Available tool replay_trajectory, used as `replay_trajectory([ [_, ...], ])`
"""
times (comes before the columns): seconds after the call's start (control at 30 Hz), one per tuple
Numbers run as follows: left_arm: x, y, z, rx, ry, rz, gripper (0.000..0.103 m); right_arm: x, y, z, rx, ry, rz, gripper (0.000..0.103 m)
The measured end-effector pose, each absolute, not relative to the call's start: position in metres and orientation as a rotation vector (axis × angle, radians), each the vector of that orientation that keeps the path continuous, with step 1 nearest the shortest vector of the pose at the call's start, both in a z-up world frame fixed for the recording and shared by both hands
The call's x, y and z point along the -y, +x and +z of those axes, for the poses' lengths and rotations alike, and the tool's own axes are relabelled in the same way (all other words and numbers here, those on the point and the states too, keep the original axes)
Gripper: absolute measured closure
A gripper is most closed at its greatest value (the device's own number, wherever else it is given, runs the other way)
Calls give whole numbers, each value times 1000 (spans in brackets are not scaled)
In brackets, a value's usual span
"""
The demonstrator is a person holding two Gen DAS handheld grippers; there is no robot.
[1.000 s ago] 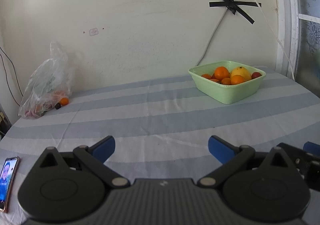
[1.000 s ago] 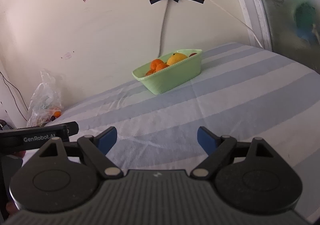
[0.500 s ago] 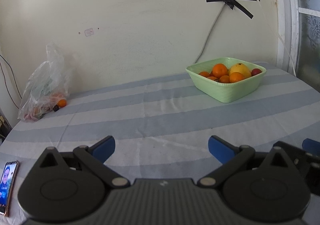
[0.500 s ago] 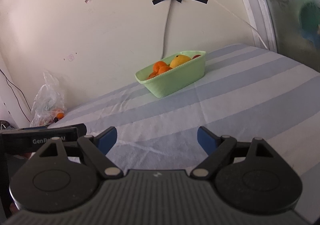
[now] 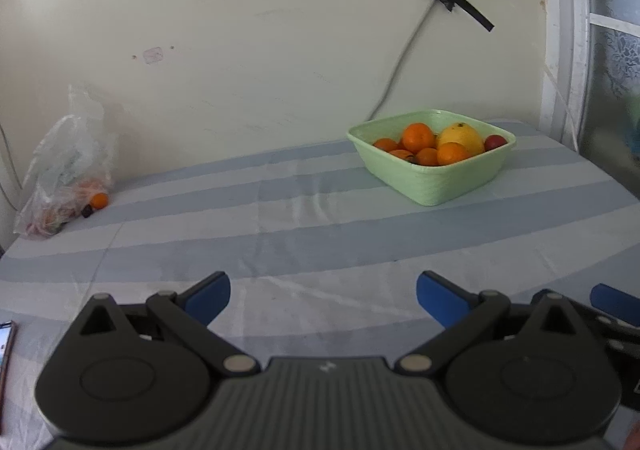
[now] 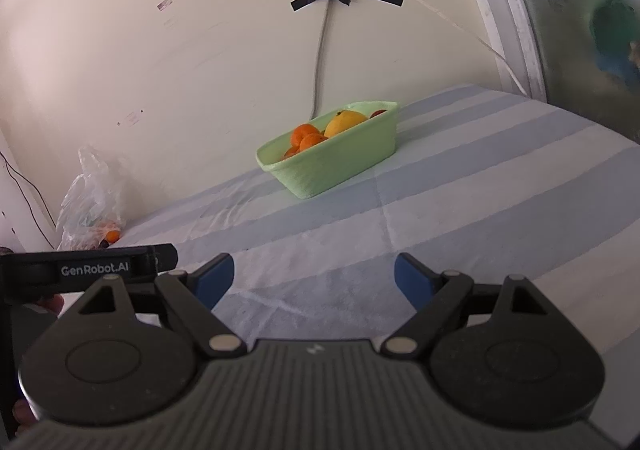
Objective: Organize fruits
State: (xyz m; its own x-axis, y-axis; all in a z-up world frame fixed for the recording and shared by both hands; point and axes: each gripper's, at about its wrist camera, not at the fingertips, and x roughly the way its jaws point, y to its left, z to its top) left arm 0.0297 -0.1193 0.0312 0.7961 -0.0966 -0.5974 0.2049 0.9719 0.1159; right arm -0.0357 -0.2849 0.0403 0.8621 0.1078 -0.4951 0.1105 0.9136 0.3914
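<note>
Blue-and-white striped tablecloth [image 5: 304, 218] carried a pale-green plastic basket [image 5: 434, 184] of firm, roll-prone oranges [image 5: 418, 137] near its far edge; left gripper [image 5: 323, 296] and right gripper [image 6: 314, 278] both gaped wide, empty, so pinch one orange across its middle.

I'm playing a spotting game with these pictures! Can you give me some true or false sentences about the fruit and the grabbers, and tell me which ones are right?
1. The green basket has oranges in it. True.
2. The big yellow fruit lies on the cloth outside the basket. False: it is inside the basket.
3. The left gripper holds an orange. False: its jaws are open with nothing between them.
4. A small orange sits by the plastic bag. True.
5. The right gripper is open. True.
</note>
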Motion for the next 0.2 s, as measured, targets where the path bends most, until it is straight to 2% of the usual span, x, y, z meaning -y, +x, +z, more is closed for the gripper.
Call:
replay_trajectory([
  [0.2,125,36,31,-627,160,-204,0,292,-35,44,-517,416,-17,14],
])
